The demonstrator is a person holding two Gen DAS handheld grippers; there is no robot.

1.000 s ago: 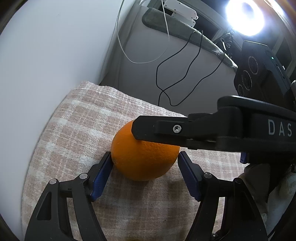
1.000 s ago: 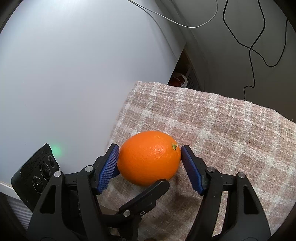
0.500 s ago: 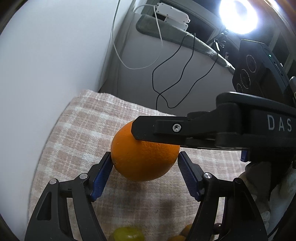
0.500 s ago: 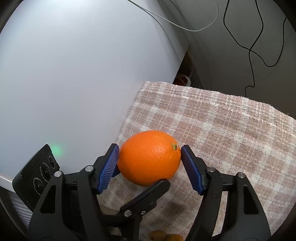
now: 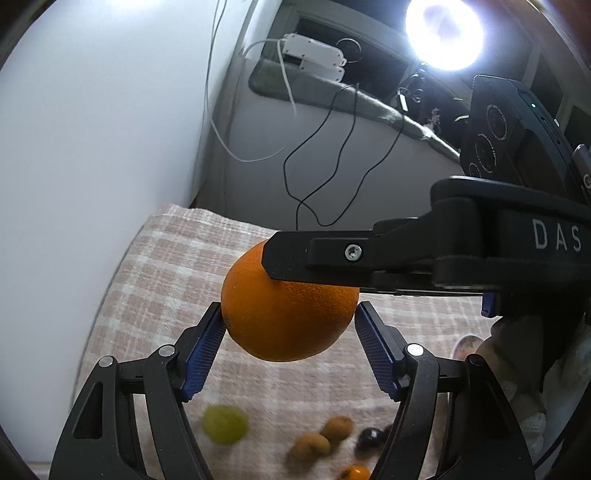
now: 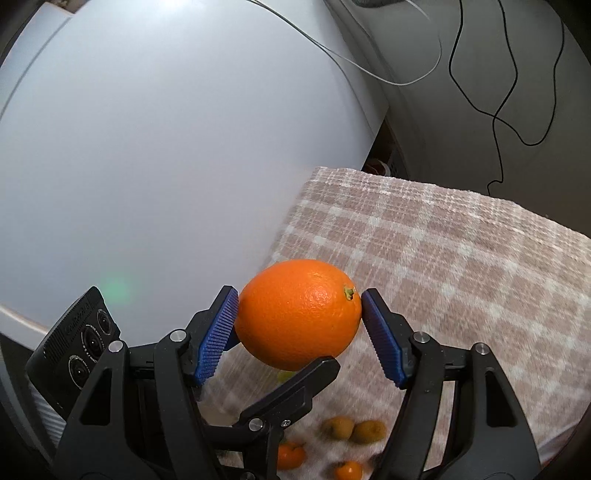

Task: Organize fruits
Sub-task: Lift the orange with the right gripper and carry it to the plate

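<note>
Orange (image 6: pixel 299 314) held aloft above checked towel (image 6: pixel 461 258), pinched from four sides. Right gripper (image 6: pixel 300 325) clamped on orange, blue pads (image 6: pixel 218 332) pressed at flanks; left gripper (image 5: pixel 290 343) closed on same fruit crosswise, blue pads touching its sides. Double grip judged chosen for round, heavy fruit, so rolling is prevented during carry.

Small fruits left on towel below: green grape (image 5: pixel 225 424), brown ones (image 6: pixel 354 430), small tangerines (image 6: pixel 349 470). White wall (image 6: pixel 166 147) beside towel edge. Black cable (image 5: pixel 325 155) draped behind; bright lamp (image 5: pixel 443 33) shining at top.
</note>
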